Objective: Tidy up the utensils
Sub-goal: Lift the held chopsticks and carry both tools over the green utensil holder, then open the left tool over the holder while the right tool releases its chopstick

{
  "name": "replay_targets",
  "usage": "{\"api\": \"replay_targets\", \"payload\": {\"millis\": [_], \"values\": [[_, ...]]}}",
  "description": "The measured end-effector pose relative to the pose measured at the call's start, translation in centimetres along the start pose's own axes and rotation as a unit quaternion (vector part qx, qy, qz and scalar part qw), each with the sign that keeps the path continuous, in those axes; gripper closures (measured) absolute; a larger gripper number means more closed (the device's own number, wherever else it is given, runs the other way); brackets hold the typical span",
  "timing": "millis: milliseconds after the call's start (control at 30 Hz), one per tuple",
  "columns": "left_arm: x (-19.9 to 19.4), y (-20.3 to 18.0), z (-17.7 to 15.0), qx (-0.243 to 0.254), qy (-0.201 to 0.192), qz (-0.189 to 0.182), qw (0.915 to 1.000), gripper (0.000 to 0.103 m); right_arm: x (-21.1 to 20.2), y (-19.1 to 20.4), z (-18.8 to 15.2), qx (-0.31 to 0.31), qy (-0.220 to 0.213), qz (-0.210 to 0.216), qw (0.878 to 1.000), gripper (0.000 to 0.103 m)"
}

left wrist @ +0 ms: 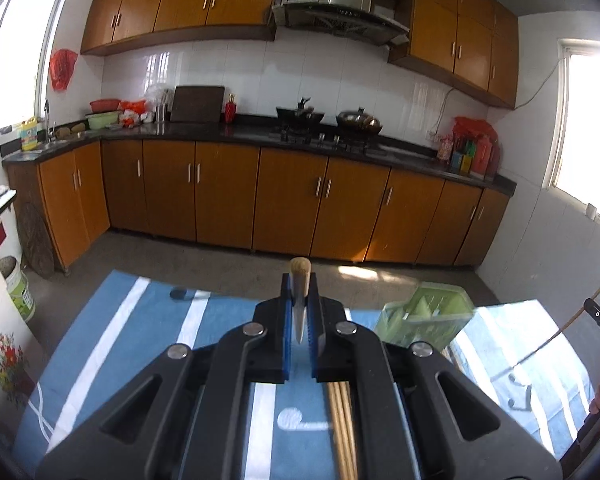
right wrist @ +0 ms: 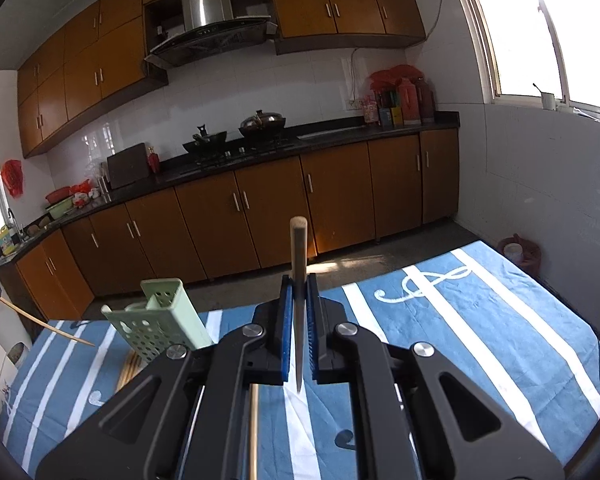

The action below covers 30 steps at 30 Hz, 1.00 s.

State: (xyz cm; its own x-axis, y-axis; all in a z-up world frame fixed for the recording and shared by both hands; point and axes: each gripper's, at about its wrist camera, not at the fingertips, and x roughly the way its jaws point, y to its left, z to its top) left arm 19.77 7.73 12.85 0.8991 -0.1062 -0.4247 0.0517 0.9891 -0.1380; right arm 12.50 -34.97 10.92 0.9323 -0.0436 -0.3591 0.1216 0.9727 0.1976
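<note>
My left gripper is shut on a chopstick, wooden at the top and metal below, held upright above the blue striped cloth. My right gripper is shut on a like chopstick, also upright. A pale green perforated utensil holder stands tilted on the cloth, right of my left gripper; it also shows in the right wrist view, left of my right gripper. A bundle of wooden chopsticks lies on the cloth under my left gripper. One more chopstick lies under my right gripper.
The cloth covers a table with the floor beyond its far edge. Orange cabinets and a dark counter with a stove run along the back wall. The other gripper with its chopstick shows at the right edge of the left wrist view.
</note>
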Motion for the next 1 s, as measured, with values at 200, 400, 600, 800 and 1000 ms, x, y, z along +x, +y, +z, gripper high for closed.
{"api": "replay_targets", "payload": {"millis": [200,400,600,800,1000], "values": [[-2.6,-2.8,6.6,0.017,-0.03,-0.042,0.9985,0.096,-1.8,3.5,6.3,0.002,-0.07,0.058,0.996,0.096],[-3.1,-7.1,10.3,0.033,-0.025,-0.092,0.9949,0.096,-1.6,6.8,9.5,0.011,-0.129,0.096,0.987,0.096],[-0.4,-11.4,9.5,0.069,0.008,-0.102,0.9923,0.096,1.0,9.9,8.5,-0.01,-0.146,0.098,0.984,0.096],[3.3,-12.9,7.5,0.072,0.052,-0.111,0.9898,0.096,4.0,10.8,6.5,-0.003,-0.121,0.091,0.988,0.096],[5.8,-13.8,5.5,0.095,0.072,-0.095,0.9883,0.096,6.1,11.2,3.7,-0.023,-0.079,0.082,0.993,0.096]]}}
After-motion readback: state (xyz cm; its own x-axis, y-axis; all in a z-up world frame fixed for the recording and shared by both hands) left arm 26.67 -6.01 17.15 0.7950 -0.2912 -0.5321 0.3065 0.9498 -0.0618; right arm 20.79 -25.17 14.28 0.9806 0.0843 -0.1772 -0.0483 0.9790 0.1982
